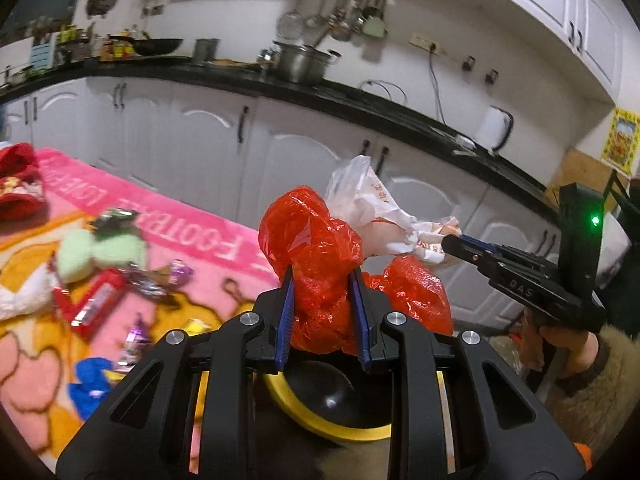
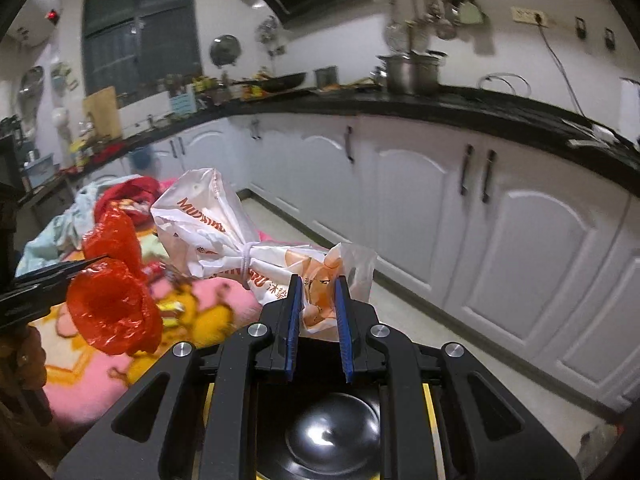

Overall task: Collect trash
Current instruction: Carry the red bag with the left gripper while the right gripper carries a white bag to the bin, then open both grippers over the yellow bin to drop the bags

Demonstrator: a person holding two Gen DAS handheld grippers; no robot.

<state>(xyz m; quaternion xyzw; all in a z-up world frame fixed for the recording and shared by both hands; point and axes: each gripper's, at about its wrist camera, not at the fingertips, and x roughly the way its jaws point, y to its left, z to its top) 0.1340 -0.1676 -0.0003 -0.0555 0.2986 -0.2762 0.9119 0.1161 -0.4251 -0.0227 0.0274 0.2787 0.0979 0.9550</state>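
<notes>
- Left hand-held gripper [image 1: 326, 280] pinches a crumpled red plastic bag [image 1: 316, 240], held above the pink blanket [image 1: 192, 216].
- Right hand-held gripper [image 2: 318, 292] clamps a tied white plastic bag [image 2: 224, 228], just beside the red one.

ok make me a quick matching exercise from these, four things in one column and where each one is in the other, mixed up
Things:
1. red plastic bag
2. white printed bag
3. steel pot
4. candy wrappers

Places:
A. on the black counter
B. on the pink blanket
C. pinched in the right gripper
D. pinched in the left gripper

Pairs: 1-D, 2-C, 3-A, 4-B
</notes>
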